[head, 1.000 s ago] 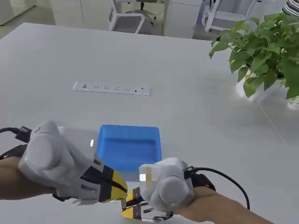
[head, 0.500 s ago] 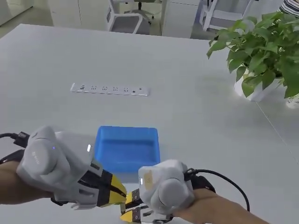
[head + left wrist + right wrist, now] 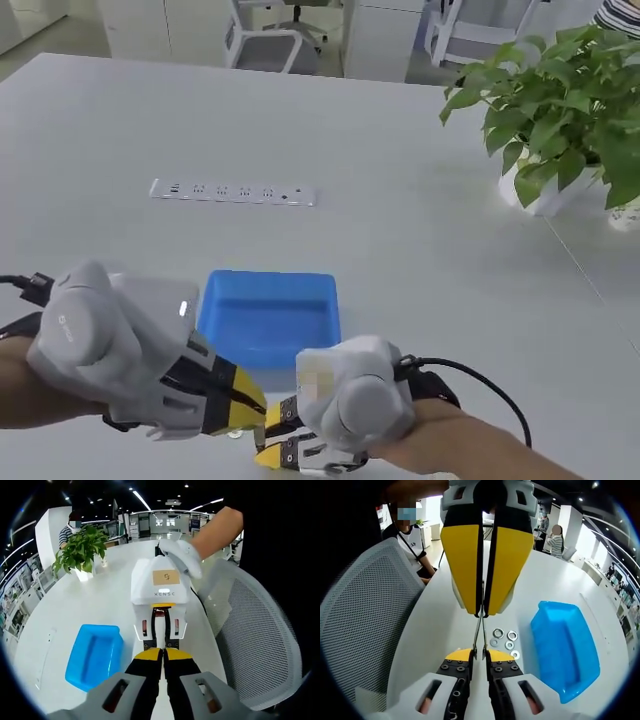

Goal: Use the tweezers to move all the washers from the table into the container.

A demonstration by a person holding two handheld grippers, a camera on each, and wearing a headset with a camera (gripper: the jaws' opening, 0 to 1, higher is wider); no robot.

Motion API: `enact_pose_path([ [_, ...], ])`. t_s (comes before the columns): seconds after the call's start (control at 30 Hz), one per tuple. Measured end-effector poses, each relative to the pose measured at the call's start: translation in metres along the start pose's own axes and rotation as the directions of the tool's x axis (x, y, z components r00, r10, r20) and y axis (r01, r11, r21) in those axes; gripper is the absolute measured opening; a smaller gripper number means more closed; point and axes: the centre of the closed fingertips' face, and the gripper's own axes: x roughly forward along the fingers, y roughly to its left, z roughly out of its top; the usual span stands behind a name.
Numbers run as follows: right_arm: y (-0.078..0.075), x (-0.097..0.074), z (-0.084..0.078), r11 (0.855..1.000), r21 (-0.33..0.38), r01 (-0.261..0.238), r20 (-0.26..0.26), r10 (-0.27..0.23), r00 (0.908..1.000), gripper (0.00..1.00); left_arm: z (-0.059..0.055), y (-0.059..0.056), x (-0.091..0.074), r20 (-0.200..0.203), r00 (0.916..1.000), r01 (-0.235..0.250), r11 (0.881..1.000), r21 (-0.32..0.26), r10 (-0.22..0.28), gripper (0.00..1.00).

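The right gripper (image 3: 480, 655) is nearest, its jaws drawn narrow against the prongs of thin metal tweezers (image 3: 481, 625). Facing it tip to tip, the left gripper (image 3: 483, 613) pinches the tweezers' other end between nearly closed yellow jaws. A cluster of small silver washers (image 3: 503, 641) lies on the white table (image 3: 420, 250), between the tweezers and a blue plastic container (image 3: 565, 645). Farther off are a white power strip (image 3: 235, 192) and a potted plant (image 3: 560, 100).

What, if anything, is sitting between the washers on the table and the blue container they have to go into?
Nothing visible stands in the way. In the right gripper view the washers lie in a small cluster on the bare table, right beside the blue container, with open tabletop between them.
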Motion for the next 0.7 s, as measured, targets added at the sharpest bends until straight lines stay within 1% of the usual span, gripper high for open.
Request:
enact_pose_path([
  [0.2,-0.007,-0.001,0.0,1.0,0.001,0.017,0.003,-0.017,0.9998,0.12,0.0,0.005,-0.001,-0.001,1.0,-0.005,1.0,0.007,0.005,0.05],
  [0.7,-0.017,0.001,-0.005,0.999,0.009,0.032,0.001,-0.032,0.9995,0.12,-0.004,0.016,0.001,-0.006,0.9999,-0.014,1.0,0.012,0.014,0.05],
])
